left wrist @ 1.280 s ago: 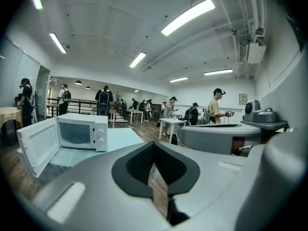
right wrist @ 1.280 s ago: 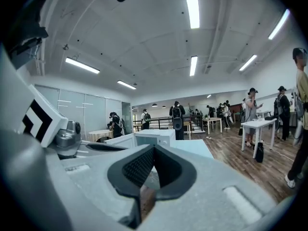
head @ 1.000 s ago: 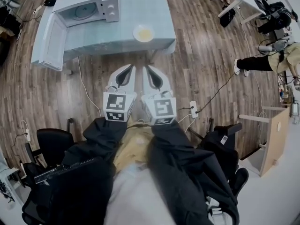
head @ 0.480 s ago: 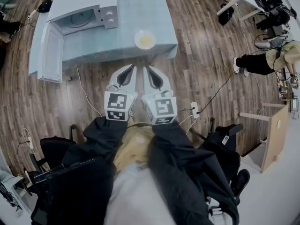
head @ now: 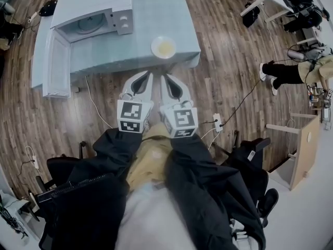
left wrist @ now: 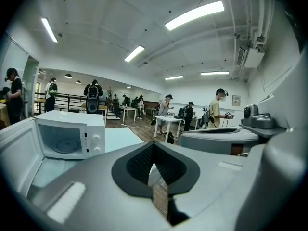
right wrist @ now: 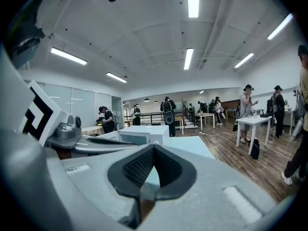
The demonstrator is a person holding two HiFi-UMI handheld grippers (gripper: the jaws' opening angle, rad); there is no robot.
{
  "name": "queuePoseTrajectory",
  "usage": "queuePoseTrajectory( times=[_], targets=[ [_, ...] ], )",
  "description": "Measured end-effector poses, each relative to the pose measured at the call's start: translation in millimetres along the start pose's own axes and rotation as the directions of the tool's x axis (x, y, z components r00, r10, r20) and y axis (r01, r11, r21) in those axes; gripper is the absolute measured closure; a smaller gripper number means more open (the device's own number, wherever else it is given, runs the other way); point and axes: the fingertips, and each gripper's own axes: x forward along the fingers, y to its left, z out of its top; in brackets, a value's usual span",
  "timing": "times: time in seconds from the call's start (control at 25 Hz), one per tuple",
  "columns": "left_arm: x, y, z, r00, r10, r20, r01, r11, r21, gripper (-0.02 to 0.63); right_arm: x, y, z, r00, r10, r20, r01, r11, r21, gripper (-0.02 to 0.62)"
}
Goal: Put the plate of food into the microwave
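A small round white plate with pale yellow food sits in the upper middle of the head view, at the near edge of the light blue tabletop, right of the open white microwave. The food is too small to identify. Below it, the left tongs and right tongs are both closed tight on nothing
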Motion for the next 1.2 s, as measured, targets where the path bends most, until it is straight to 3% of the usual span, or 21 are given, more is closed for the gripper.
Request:
queuePoseTrajectory(
  times=[0.44, 0.84, 1.2],
  targets=[
    [32.9, 34.1, -8.2, 0.997, 0.060, -0.049, -0.061, 0.998, -0.030, 0.603, 43.2, -23.8, -17.4, 0.998, 0.042, -0.054, -0.039, 0.998, 0.043, 0.598],
    [118.0, 83.1, 23.2, 0.989, 0.141, -0.055, -0.142, 0.989, -0.030, 0.603, 133.0, -73.3, 14.1, 0.990, 0.134, -0.043, -0.132, 0.991, 0.033, 0.598],
    [181.7, 97.1, -0.5, 0.974, 0.155, -0.168, -0.169, 0.983, -0.072, 0.604, 182.0, -122.7, -8.8, 0.978, 0.172, -0.118, -0.161, 0.983, 0.093, 0.598]
  ],
)
